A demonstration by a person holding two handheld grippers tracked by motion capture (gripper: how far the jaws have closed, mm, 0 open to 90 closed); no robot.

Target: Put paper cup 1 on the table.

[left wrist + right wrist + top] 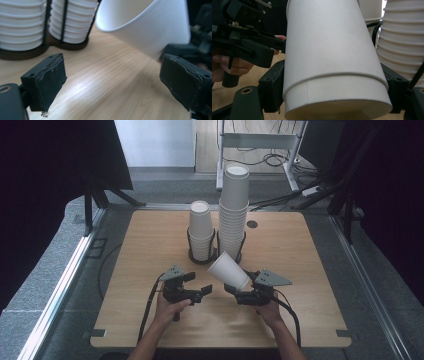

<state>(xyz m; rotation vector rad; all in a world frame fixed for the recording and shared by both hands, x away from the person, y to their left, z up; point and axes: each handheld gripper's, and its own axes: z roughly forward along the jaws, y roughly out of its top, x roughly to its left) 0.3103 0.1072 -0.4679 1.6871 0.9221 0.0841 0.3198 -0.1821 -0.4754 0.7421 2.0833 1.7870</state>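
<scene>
High view, right gripper (235, 290): at 5 o'clock from counter centre, clamped on the base end of a single white paper cup (229, 270).
High view, cup: tilted, mouth aimed toward 10 o'clock, lifted off the wooden counter (150, 240), just in front of the cup stacks.
High view, left gripper (204, 292): at 7 o'clock from centre, jaws apart, nothing between them, just beside the cup.
High view, stacks: short stack (200, 230) and tall stack (233, 210) in a dark wire holder (192, 254) at 12 o'clock.
Left gripper view, pads: black pads (51, 80) spread wide over bare wood, nothing gripped.
Left gripper view, cup: at 1 o'clock, open mouth facing the camera, tilted, above the counter; ribbed stacks at 10 o'clock.
Right gripper view, cup: pressed between both jaws near its base, body rising toward 12 o'clock.
Right gripper view, surroundings: left gripper and a hand (227, 66) at 9 o'clock; tall stack at 3 o'clock.
</scene>
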